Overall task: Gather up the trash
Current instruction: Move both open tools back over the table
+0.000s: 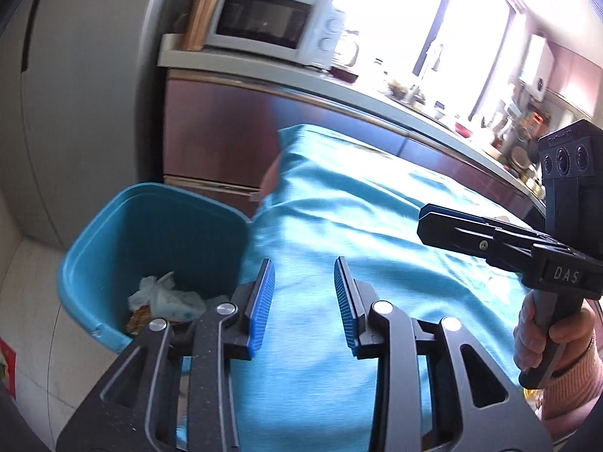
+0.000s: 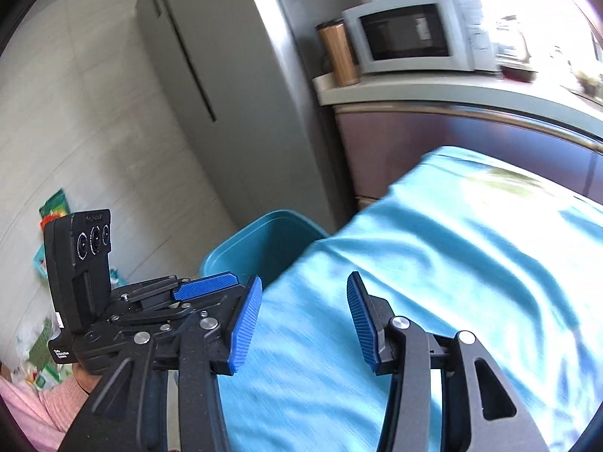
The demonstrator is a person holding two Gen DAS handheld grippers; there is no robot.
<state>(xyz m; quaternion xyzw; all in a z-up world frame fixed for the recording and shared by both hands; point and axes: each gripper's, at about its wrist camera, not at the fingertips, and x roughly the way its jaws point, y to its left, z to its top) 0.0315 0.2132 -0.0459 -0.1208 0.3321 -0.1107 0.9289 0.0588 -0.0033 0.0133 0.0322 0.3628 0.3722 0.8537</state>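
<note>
Hovering over the turquoise cloth (image 1: 358,226), the left gripper (image 1: 304,301) and the right gripper (image 2: 304,320) both stand partly open, holding nothing. "DAS" is printed on the right gripper. Crumpled trash (image 1: 166,297) lies inside the blue bin (image 1: 94,248) beside the table.

A bin (image 1: 150,248) is standing on the floor at the lower left of the left wrist view, just beside the cloth-covered table (image 1: 358,233) filling the centre and right. Crumpled trash (image 1: 166,299) is lying in the bin. Behind both, a counter (image 1: 286,75) is running across the upper frame, carrying a microwave (image 1: 271,22). A fridge (image 1: 83,94) is standing at the far left.
</note>
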